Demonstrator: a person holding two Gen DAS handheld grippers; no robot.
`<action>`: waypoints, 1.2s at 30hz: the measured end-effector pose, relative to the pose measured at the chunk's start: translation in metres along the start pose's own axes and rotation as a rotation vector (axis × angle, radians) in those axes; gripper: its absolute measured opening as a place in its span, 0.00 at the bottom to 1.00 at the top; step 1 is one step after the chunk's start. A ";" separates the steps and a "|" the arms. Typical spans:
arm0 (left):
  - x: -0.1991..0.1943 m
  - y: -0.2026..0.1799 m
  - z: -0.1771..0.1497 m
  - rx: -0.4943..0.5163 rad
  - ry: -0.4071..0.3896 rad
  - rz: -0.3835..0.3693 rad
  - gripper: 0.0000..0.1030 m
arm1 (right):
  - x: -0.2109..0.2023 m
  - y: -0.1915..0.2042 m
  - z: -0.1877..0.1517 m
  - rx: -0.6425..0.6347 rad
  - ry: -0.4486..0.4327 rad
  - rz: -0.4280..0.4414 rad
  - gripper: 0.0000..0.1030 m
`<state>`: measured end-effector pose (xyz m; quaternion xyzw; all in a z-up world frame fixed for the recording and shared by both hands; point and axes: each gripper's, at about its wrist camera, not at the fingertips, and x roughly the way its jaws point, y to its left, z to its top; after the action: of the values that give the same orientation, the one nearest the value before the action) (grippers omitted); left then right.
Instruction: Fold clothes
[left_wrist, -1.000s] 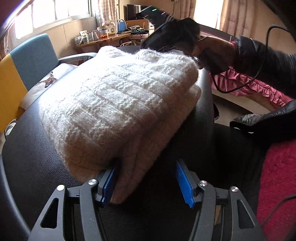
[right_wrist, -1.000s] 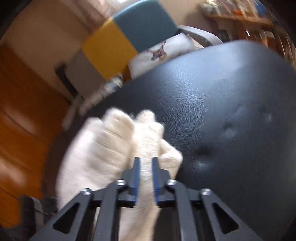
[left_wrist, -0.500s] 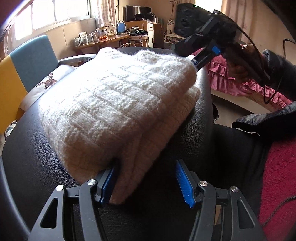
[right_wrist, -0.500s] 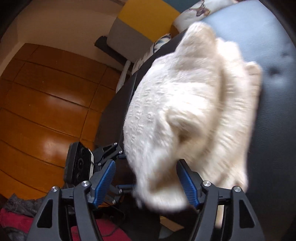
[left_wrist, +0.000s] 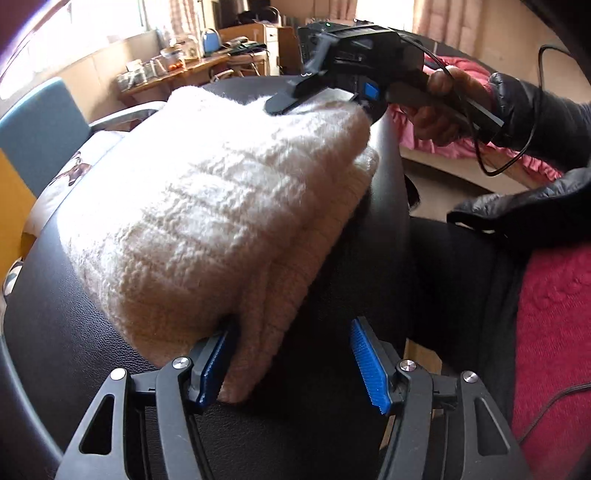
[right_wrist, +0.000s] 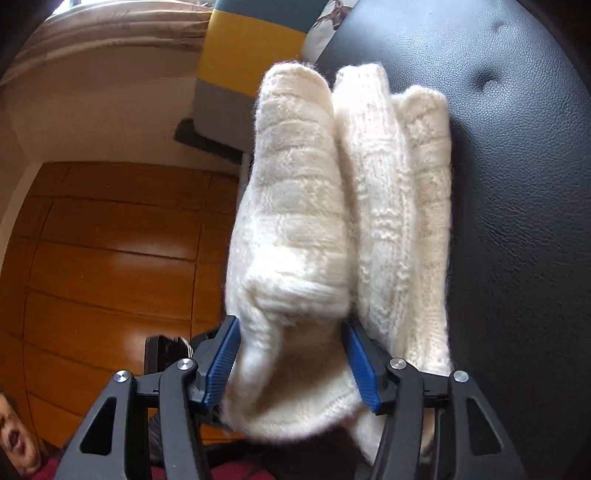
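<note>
1. Now the folded white knit sweater (left_wrist: 221, 206) lies on the black leather seat (left_wrist: 55, 332).
2. Left gripper (left_wrist: 293, 363) stands wide open; its left pad touches the sweater's near edge, gripping nothing.
3. Right gripper (right_wrist: 291, 363), half open, straddles the top fold at the far end, not visibly pinching it.
</note>
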<state>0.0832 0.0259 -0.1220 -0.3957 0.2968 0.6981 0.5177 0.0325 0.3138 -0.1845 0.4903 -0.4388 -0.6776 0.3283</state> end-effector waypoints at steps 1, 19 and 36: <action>-0.003 0.000 0.000 0.000 0.006 -0.011 0.60 | -0.004 0.000 -0.001 -0.007 -0.006 -0.012 0.56; -0.063 0.124 0.013 -0.608 -0.400 -0.194 0.55 | 0.012 0.014 0.065 0.008 -0.169 -0.115 0.63; -0.023 0.101 0.031 -0.525 -0.320 -0.229 0.66 | 0.076 0.069 0.090 -0.459 -0.105 -0.742 0.13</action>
<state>-0.0174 0.0112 -0.0857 -0.4318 -0.0246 0.7413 0.5132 -0.0750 0.2441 -0.1384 0.4941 -0.0872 -0.8536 0.1403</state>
